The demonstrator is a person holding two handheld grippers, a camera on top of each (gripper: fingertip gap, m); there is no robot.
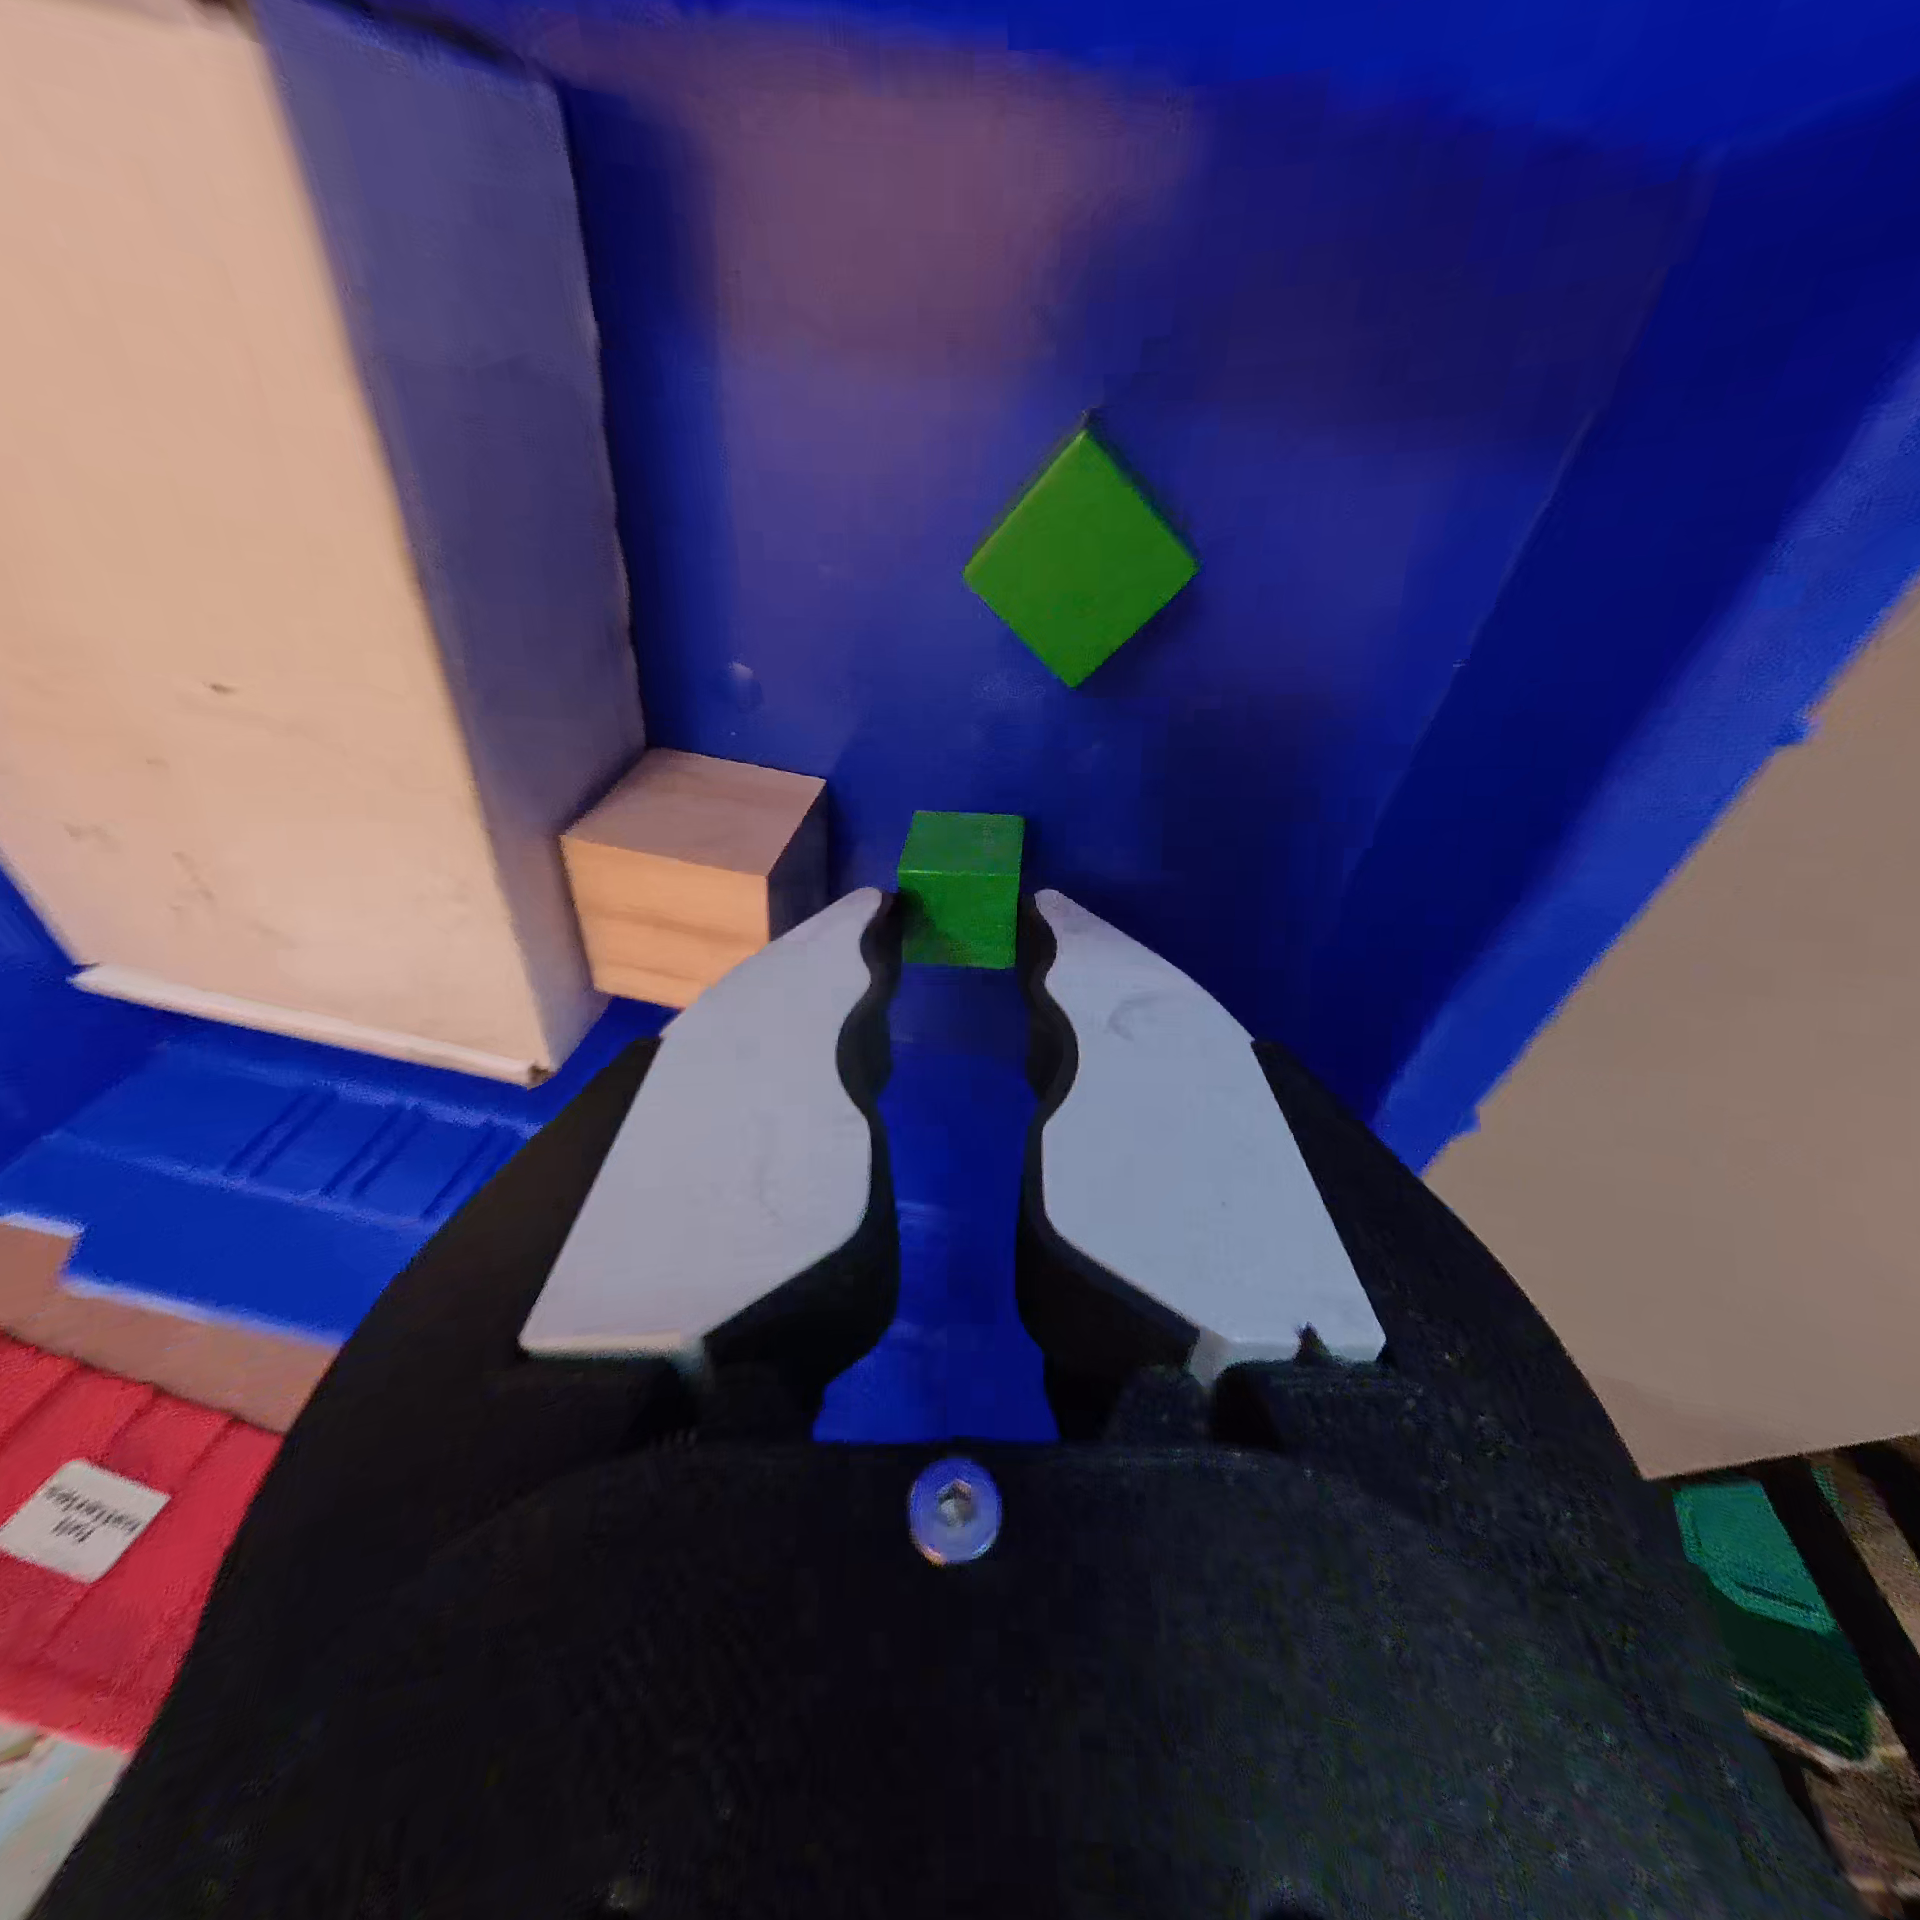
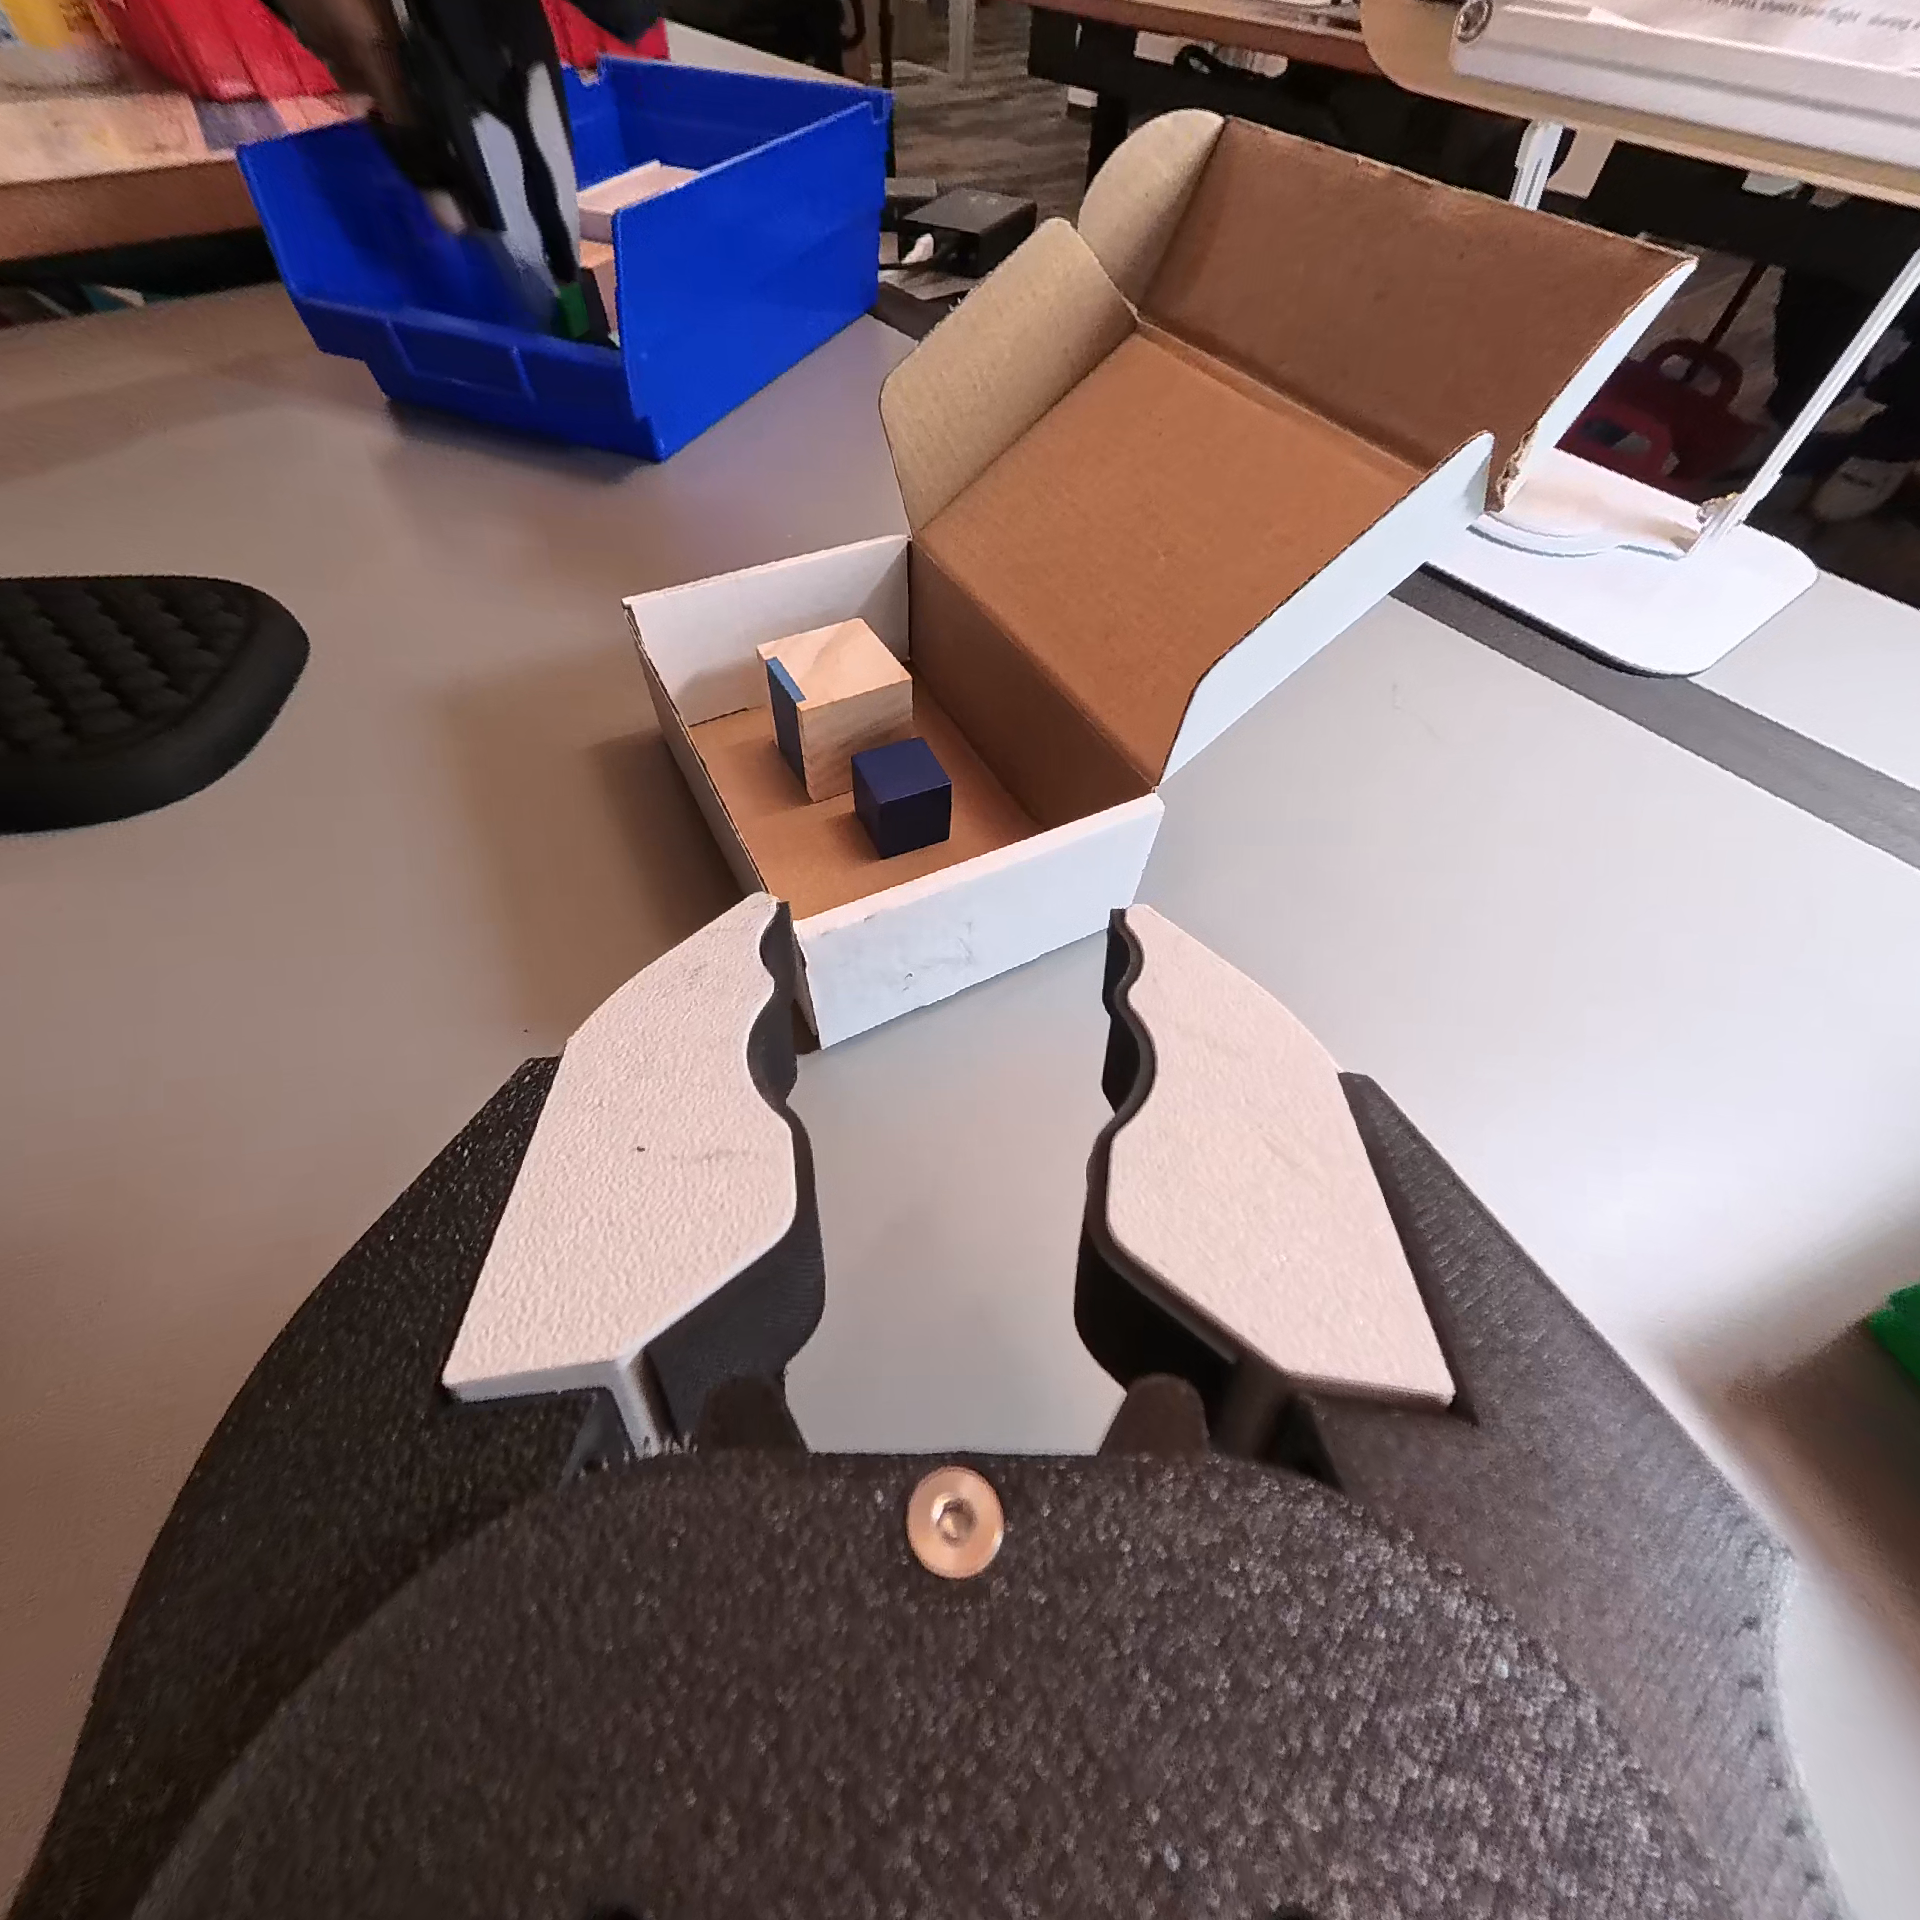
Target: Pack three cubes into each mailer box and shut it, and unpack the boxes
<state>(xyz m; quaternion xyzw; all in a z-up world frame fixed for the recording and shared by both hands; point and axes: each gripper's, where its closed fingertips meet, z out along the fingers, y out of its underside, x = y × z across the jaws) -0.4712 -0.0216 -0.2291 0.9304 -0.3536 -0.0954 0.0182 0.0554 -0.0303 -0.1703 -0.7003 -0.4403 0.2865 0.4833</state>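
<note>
pinching the small green cube [image 1: 958, 894] by its flat sides, your left gripper [image 1: 961, 909] needs only light pressure; it looks rigid and smooth. your right gripper [image 2: 948, 935] waits spread near the open mailer box [image 2: 977, 935].

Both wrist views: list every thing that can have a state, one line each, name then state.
mailer box: open, lid flaps raised, two cubes inside
wooden cube: resting in the box at the back
dark blue cube: resting on the box floor, in front of the wooden cube
blue bin: open-topped, left gripper inside
small green cube: between the jaws' tips
left gripper: shut on the cube
right gripper: open, empty
</note>
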